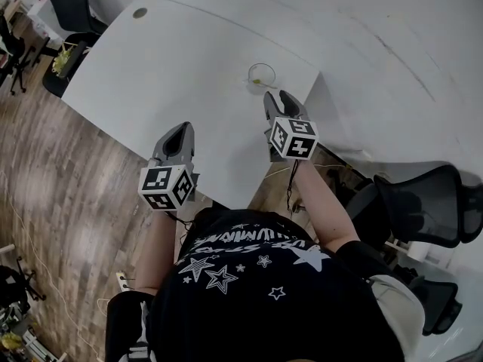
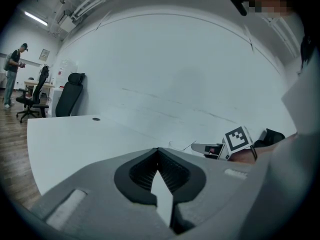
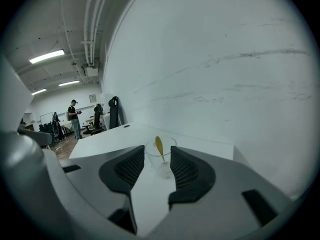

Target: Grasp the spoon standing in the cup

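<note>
A clear cup (image 1: pixel 262 75) stands on the white table (image 1: pixel 173 59) near its far right edge, with a yellow spoon (image 3: pixel 159 146) leaning upright inside it. My right gripper (image 1: pixel 281 100) hovers just short of the cup, open. In the right gripper view the cup (image 3: pixel 161 160) shows in the gap between the fingers, beyond the tips, and nothing is between the pads. My left gripper (image 1: pixel 179 133) hangs over the table's near edge, well left of the cup. Its jaws meet at the tips in the left gripper view, with nothing held.
The table has a cable hole (image 1: pixel 139 12) at its far left corner. A white wall rises right behind the cup. Black office chairs stand at the right (image 1: pixel 423 202) and top left (image 1: pixel 72 2). A person (image 2: pixel 11 74) stands far off on the wood floor.
</note>
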`<state>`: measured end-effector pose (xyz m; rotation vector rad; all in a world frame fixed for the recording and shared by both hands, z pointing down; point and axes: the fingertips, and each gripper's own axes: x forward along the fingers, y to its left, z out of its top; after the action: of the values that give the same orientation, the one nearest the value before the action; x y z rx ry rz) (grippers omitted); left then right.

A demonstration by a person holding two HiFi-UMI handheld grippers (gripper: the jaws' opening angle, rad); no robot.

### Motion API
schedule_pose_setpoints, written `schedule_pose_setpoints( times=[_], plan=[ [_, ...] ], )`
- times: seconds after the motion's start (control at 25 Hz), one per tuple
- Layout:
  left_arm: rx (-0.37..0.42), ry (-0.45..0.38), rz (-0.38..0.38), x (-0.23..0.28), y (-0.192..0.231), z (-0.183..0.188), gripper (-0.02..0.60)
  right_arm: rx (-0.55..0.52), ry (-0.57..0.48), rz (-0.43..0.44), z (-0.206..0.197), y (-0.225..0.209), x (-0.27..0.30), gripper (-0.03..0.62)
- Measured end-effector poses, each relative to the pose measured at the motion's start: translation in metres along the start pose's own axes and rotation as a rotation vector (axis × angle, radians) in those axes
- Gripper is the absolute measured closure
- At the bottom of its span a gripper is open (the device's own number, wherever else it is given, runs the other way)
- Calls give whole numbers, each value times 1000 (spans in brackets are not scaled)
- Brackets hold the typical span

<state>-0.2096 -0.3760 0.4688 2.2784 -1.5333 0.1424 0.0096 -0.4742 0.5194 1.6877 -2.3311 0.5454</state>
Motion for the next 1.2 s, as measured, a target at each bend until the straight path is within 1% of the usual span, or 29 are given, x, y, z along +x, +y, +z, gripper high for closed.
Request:
schedule_pose_setpoints(
  times=[0.32,0.64,0.8,1.04,1.2],
  plan=[
    [-13,23,-2,8,13,-5,575,-2,11,-30,-2,-2,19,456],
    [-15,24,4,8,17,-4,575,6,10,-42,-3,-4,25,495],
    [-18,21,13,4,22,-4,575,14,-2,-53,0,-3,25,536],
    [12,25,8,5,24,-2,575,30,-9,-68,2,-6,25,545],
    [9,19,9,4,25,-1,575,22,-18,-72,7,-7,24,553]
  ],
)
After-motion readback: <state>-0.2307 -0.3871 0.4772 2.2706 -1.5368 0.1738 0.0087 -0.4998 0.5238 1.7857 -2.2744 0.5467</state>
